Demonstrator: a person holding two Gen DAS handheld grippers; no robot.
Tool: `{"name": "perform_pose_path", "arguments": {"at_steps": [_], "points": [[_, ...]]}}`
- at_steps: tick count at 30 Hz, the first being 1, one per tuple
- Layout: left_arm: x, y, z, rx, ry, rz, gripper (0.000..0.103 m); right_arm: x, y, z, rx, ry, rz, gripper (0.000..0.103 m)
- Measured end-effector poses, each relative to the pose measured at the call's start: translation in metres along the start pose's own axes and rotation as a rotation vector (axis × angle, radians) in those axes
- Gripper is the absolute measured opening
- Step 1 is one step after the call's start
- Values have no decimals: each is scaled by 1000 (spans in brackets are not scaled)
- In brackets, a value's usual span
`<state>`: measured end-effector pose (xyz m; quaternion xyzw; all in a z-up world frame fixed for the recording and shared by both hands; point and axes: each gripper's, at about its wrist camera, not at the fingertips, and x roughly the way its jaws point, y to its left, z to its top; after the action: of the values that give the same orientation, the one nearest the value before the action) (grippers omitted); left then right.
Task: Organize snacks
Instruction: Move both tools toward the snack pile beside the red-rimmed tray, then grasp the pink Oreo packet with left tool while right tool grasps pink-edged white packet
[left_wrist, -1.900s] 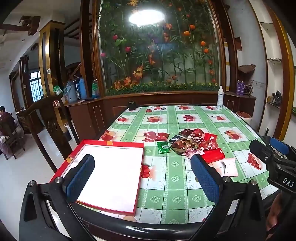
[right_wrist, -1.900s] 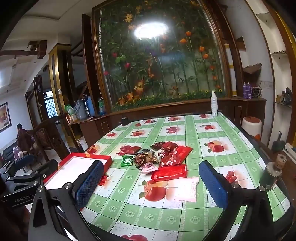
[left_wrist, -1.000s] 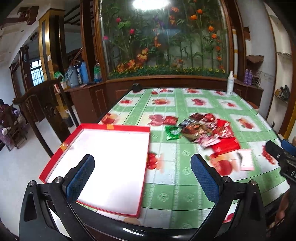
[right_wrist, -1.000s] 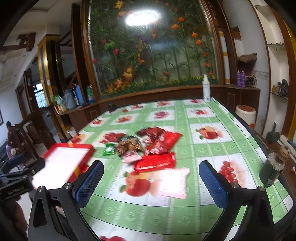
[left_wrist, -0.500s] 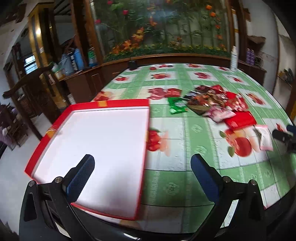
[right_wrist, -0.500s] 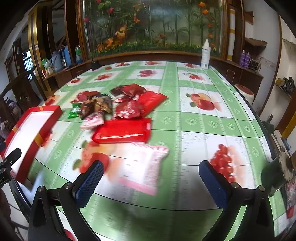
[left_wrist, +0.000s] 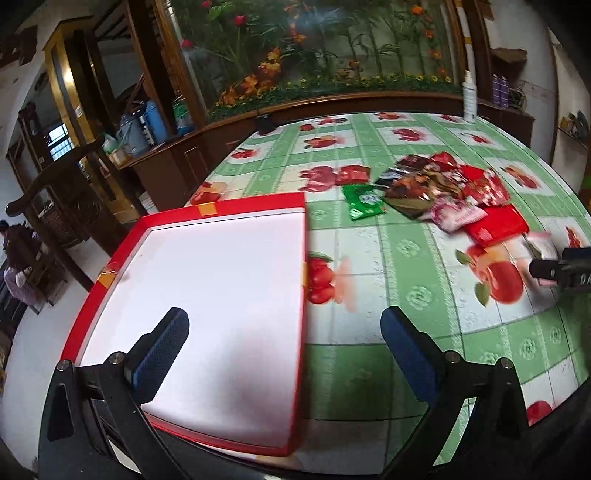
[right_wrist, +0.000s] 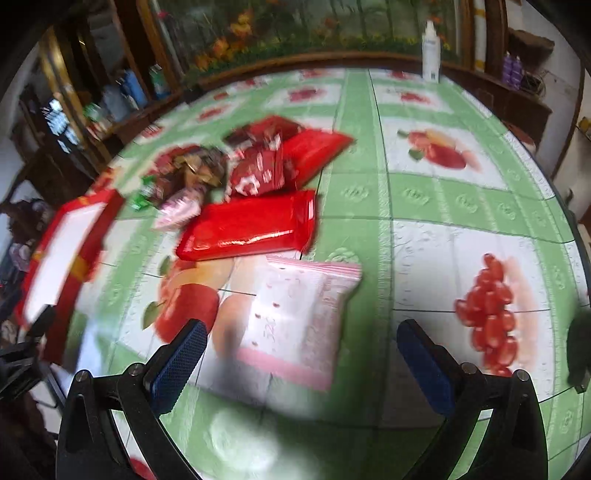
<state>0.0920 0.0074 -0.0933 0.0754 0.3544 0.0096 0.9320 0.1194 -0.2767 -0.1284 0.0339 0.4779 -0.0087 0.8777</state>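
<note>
The red tray (left_wrist: 207, 214) with a white floor lies at the near left of the desk (left_wrist: 406, 251) and holds nothing; the snacks all lie outside it. In the left wrist view the left tool (left_wrist: 284, 350) hovers with its jaws wide apart, one finger above the tray floor, the other above the tablecloth. The snack pile (left_wrist: 436, 184) sits well to the right of the tray, a green packet (left_wrist: 364, 201) nearest to it. The right tool (right_wrist: 299, 354) stands open too, its fingers either side of a pink-and-white packet (right_wrist: 299, 317), not touching it. A flat red packet (right_wrist: 251, 225) lies just beyond. That view is motion-blurred, so the printing is unreadable and the tray is cut off at the left edge. Only the left view shows the tray whole; the pink packet there is half hidden behind the right tool's dark body
</note>
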Motion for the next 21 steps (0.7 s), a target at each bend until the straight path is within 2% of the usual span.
{"name": "perform_pose_path", "arguments": {"at_steps": [2, 4, 5, 7, 8, 11, 14, 18, 21], "points": [[2, 7, 8, -14, 7, 0, 103, 3, 4, 1, -4, 2, -34, 98], [4, 8, 18, -34, 29, -29, 103, 5, 9, -2, -40, -6, -103, 91], [5, 6, 23, -40, 40, -50, 103, 5, 7, -2, -49, -13, -91, 88], [9, -4, 35, -65, 75, -124, 103, 1, 3, -1, -63, -28, -93, 69], [12, -11, 41, -74, 99, -169, 103, -1, -3, 2, -66, -29, -91, 50], [24, -38, 60, -101, 169, -249, 103, 1, -14, 11, -100, -6, -62, 48], [39, -59, 71, -128, 232, -264, 103, 8, -26, 25, -132, -7, -34, 49], [72, -78, 76, -224, 358, -292, 103, 14, -38, 29, -158, -87, 17, 49], [90, -86, 77, -299, 420, -310, 103, 12, -40, 28, -139, -91, 28, 50]]}}
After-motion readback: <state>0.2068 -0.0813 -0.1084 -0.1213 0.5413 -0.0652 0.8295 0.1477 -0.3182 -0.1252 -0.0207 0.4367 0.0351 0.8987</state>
